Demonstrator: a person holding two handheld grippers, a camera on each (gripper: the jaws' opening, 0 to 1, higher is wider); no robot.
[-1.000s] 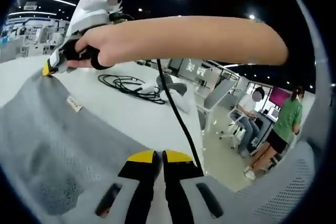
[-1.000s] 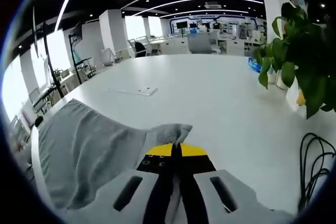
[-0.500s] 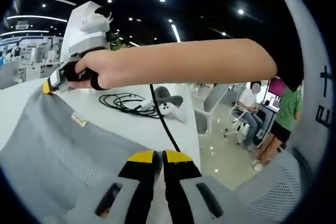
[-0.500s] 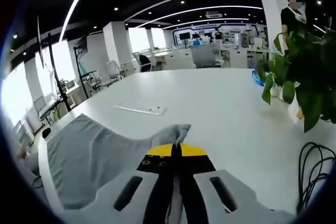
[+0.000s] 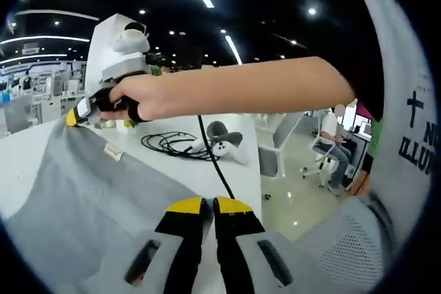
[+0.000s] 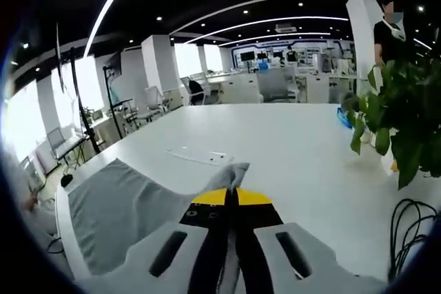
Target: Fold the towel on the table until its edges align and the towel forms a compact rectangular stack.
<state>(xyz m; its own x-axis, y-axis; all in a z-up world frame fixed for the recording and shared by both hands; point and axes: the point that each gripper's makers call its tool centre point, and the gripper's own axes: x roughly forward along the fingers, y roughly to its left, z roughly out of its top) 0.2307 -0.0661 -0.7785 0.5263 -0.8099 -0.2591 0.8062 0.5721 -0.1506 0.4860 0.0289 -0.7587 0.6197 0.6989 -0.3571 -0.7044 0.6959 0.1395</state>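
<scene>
Open-plan office w/ ceiling strip lights all round; long white desk [image 6: 289,135] carries the work. Grey towel [image 5: 83,197] is lifted off the desk along one edge and hangs/slopes between the two tools, rest of it trailing down toward the desk's near side. It reads as light, soft and floppy, a thin knit w/ perforated patches, not slippery, nothing fragile; it'll sag and drape wherever it isn't held, so corners or the edge right by them are the places to grip, w/ the span kept taut so edges meet squarely. Small label [image 5: 114,153] sits near the far corner. Left hand-held gripper [image 5: 207,205]: jaws together, clamped on the near towel corner, cloth spread just beneath the yellow tips. Right hand-held gripper [image 6: 232,198]: jaws closed too, pinching the other corner, a tuft of fabric poking up past the tips; in left gripper view it's seen [image 5: 72,118] in the person's hand [image 5: 131,98], nipping the far corner. Further out: coiled black cable [image 5: 176,144] on the desk, potted plant [image 6: 400,122] at the right, chairs and people beyond.
</scene>
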